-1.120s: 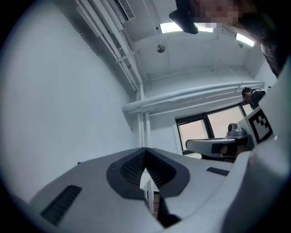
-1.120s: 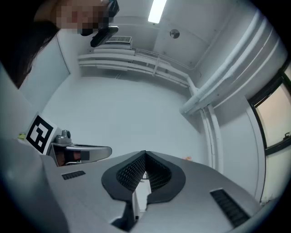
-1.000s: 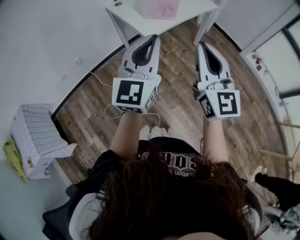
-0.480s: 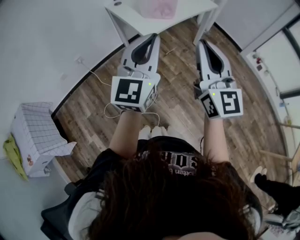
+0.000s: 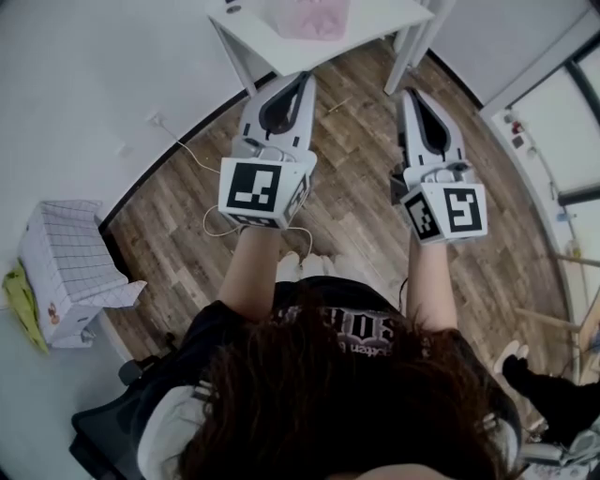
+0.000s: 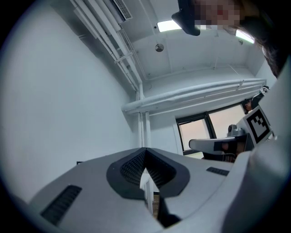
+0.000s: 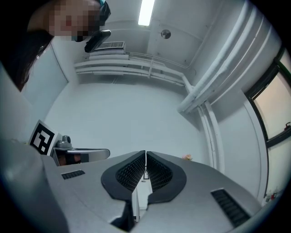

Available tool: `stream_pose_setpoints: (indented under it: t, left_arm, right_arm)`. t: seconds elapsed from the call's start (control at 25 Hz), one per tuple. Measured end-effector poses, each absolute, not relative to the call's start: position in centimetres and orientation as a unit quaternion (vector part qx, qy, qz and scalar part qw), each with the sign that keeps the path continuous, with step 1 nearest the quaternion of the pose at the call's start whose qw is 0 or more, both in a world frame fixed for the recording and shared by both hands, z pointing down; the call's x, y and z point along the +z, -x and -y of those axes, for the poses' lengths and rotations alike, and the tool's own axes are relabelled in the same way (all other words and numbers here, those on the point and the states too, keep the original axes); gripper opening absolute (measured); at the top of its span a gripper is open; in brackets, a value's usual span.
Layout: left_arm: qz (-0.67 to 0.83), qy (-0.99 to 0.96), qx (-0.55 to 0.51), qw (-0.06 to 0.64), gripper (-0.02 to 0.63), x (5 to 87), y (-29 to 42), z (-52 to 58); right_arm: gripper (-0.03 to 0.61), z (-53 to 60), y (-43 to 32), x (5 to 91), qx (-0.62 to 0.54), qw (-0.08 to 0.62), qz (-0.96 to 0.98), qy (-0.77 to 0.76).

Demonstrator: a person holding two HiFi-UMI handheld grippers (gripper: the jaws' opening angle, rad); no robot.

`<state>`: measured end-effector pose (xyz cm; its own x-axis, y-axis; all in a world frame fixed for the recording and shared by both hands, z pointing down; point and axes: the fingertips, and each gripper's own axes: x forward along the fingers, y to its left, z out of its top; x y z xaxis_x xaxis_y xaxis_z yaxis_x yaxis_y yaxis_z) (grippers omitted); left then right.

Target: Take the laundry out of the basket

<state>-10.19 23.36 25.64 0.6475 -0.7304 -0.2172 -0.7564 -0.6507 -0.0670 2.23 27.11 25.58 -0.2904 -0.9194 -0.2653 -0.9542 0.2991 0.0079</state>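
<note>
Basket (image 5: pixel 310 17), pink and blurred, on white table (image 5: pixel 380 21) by the wall; contents impossible to make out. Short of the table, over wooden floor (image 5: pixel 356 220): left hand-held gripper (image 5: pixel 303 79) and right hand-held gripper (image 5: pixel 410 93), side by side, jaws closed together, nothing between them.

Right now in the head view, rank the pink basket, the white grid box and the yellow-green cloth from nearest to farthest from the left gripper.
1. Pink basket, on the white table just ahead of the left gripper.
2. White grid box, far off to the left.
3. Yellow-green cloth, beyond the box at the left edge.
</note>
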Motion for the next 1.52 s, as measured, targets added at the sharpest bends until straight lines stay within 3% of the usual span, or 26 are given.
stream_pose_setpoints:
  t: [0.6,1.52]
  left_arm:
    - [-0.423,0.899,0.089,0.074,0.000,26.3,8.5,-19.6]
    - [-0.392,0.914,0.083,0.069,0.000,26.0,4.9,3.4]
  right_arm:
    - [0.028,-23.1,-3.5,26.0,0.093,0.099,-0.805,0.577]
    - [0.028,-0.4,-5.0,25.6,0.092,0.099,-0.803,0.580]
